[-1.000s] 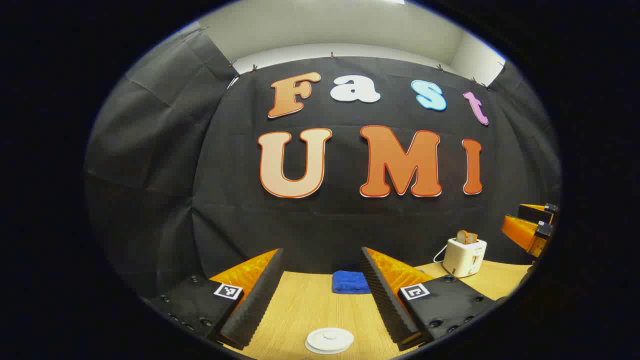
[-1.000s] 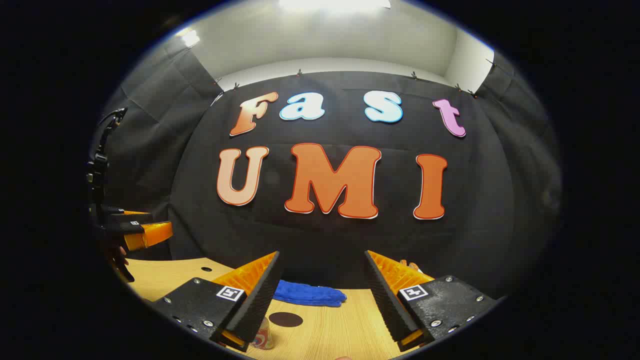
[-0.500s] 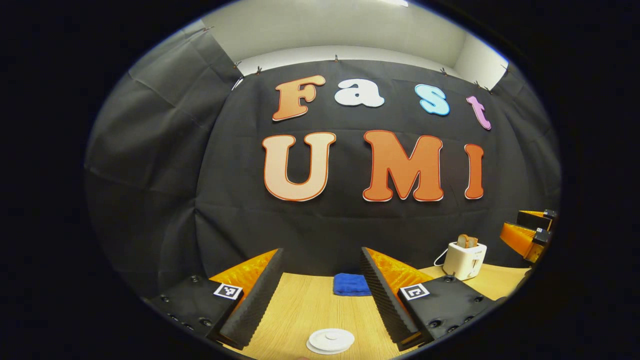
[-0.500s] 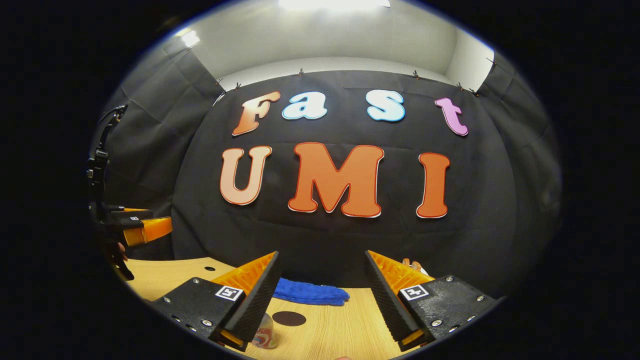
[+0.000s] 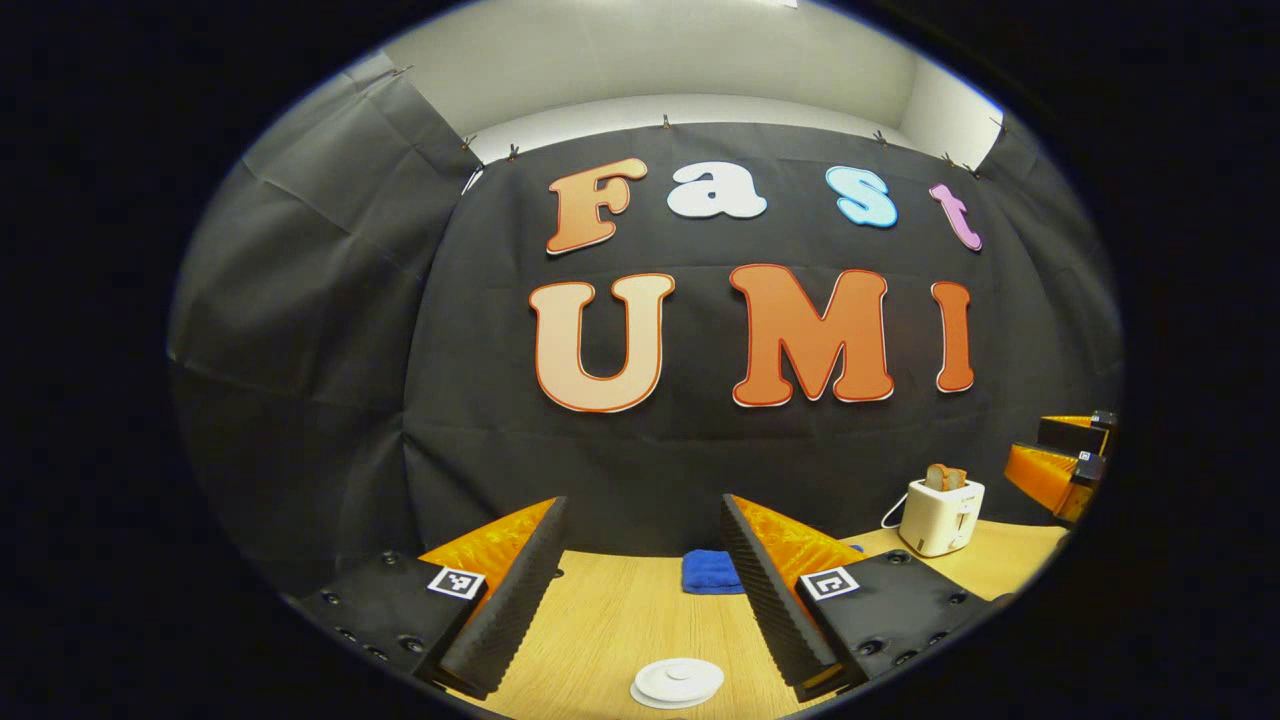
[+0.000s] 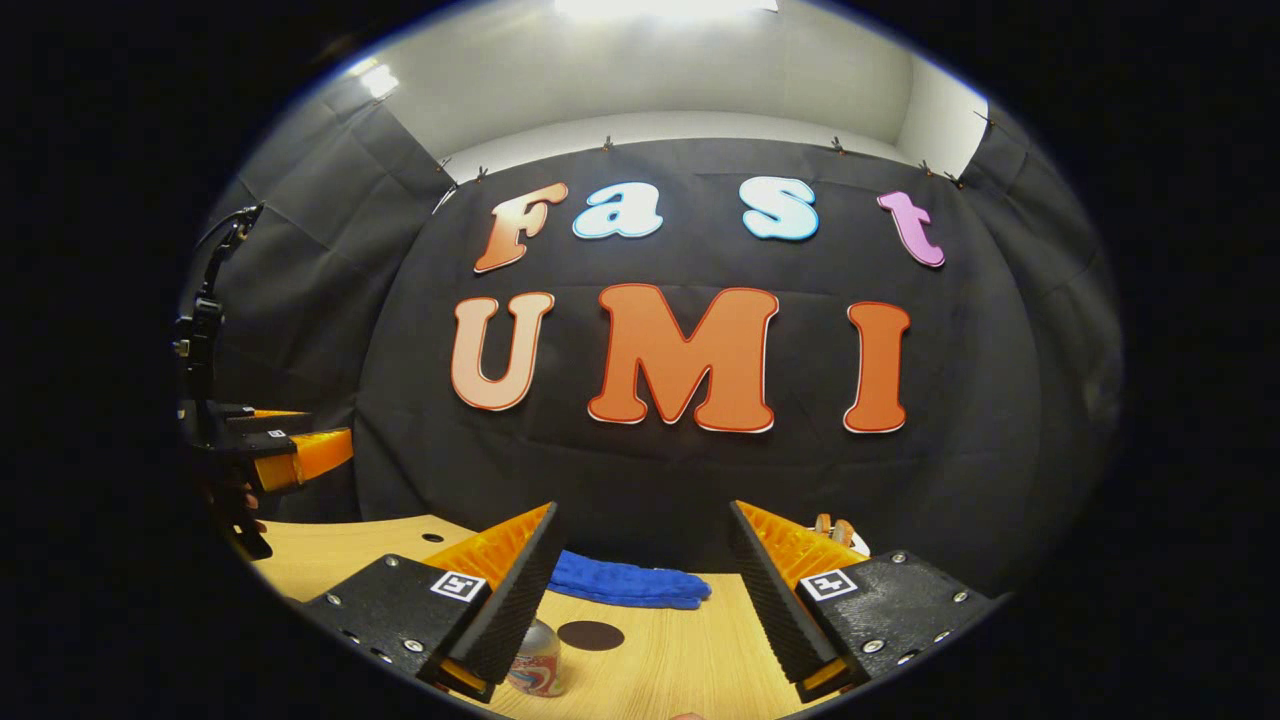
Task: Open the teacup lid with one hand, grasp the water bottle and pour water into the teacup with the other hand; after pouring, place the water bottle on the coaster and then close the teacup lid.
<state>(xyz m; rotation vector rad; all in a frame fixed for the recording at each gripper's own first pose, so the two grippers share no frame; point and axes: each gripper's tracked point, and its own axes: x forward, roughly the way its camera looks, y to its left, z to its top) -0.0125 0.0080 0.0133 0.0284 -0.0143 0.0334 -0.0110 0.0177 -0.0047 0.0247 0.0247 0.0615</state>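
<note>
The left gripper (image 5: 640, 590) hung wide open and empty above the wooden table (image 5: 610, 620); the white teacup lid (image 5: 678, 682) lay at six o'clock between its fingers. The right gripper (image 6: 640, 590) also gaped, empty; the water bottle (image 6: 535, 670) stood at seven o'clock beside the dark coaster (image 6: 590, 635).

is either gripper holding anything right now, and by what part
Nothing is held. The left gripper is open above the white teacup lid; the right gripper is open, with the bottle below its left finger.
</note>
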